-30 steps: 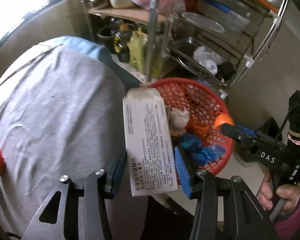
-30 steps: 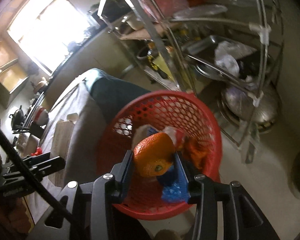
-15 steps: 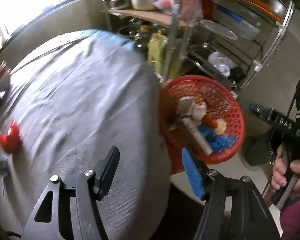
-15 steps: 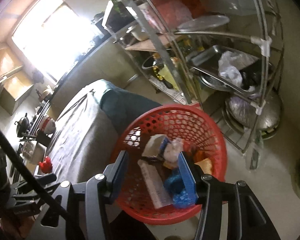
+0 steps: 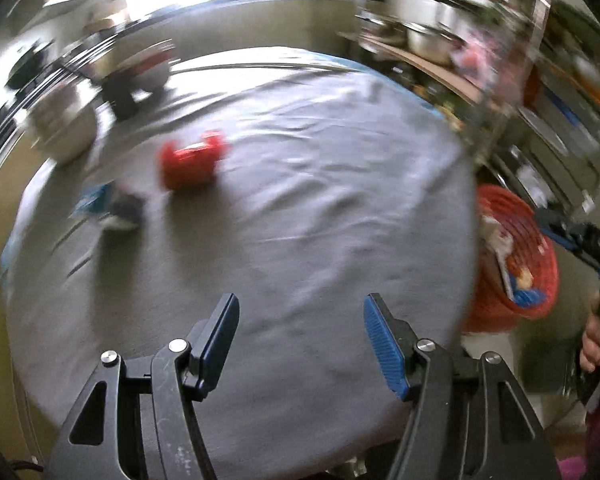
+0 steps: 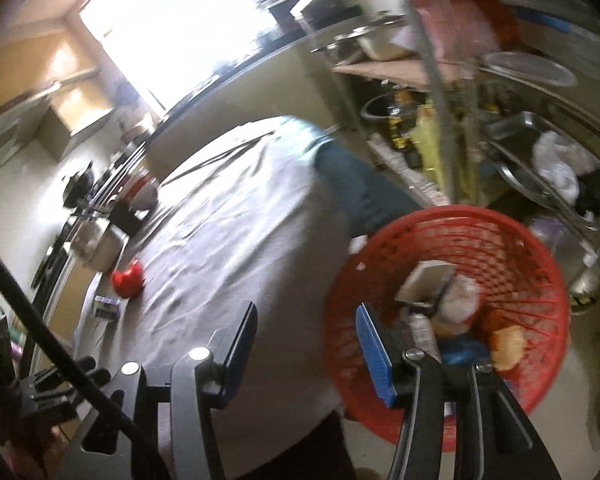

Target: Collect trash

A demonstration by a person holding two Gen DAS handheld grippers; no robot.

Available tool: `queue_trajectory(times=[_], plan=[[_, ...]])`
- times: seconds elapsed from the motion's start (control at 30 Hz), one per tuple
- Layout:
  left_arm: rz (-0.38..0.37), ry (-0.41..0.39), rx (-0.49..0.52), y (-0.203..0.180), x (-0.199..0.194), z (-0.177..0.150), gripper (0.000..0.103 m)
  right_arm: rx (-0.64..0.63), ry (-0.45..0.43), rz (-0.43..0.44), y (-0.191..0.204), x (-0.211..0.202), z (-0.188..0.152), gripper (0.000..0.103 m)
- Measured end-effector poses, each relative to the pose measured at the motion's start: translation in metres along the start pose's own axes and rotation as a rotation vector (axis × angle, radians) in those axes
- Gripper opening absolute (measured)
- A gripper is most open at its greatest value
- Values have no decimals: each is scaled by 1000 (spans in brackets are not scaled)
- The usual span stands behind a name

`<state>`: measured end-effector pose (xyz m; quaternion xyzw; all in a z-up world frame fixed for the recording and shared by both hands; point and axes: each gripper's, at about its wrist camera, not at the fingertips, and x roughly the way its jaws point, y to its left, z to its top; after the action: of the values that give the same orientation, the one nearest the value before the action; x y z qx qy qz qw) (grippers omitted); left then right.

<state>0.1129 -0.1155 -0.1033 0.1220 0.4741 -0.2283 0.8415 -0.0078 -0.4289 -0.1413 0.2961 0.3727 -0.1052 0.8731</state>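
My left gripper (image 5: 300,330) hangs open and empty over the grey-clothed round table (image 5: 300,220). A crumpled red piece of trash (image 5: 190,162) lies on the cloth at the far left, with a small blue and dark scrap (image 5: 112,208) beside it. The red mesh basket (image 5: 540,248) stands beyond the table's right edge, holding a white box, an orange and blue wrappers. My right gripper (image 6: 306,340) is open and empty, between the table edge and the basket (image 6: 500,240). The red trash (image 6: 128,278) shows far left in that view.
A metal rack (image 6: 500,100) with pots, trays and bags stands behind the basket. Pots and a kettle (image 5: 60,132) sit at the table's far left edge. A hand (image 5: 592,340) holds the right gripper's handle at the right of the left wrist view.
The left gripper let the white box fall into the basket and swung left over the table. The right gripper dropped the orange into the basket and drew back leftward.
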Motion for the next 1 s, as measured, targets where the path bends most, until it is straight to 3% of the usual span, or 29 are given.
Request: queue_trajectory(times=[0.33,0.53,0.73,1.0], plan=[[181,-67,-262,126,-26,-8,65,-154,82,104,90,35,8,55],[219,-73,-343,164,-26,-11,66,-275,157,147,159,72,8,55],[147,-55,-415,191,-20,2,66,-255,253,231,206,115,15,55],[47,-8,-548,226,8,56,68,-144,336,290,249,173,37,55]])
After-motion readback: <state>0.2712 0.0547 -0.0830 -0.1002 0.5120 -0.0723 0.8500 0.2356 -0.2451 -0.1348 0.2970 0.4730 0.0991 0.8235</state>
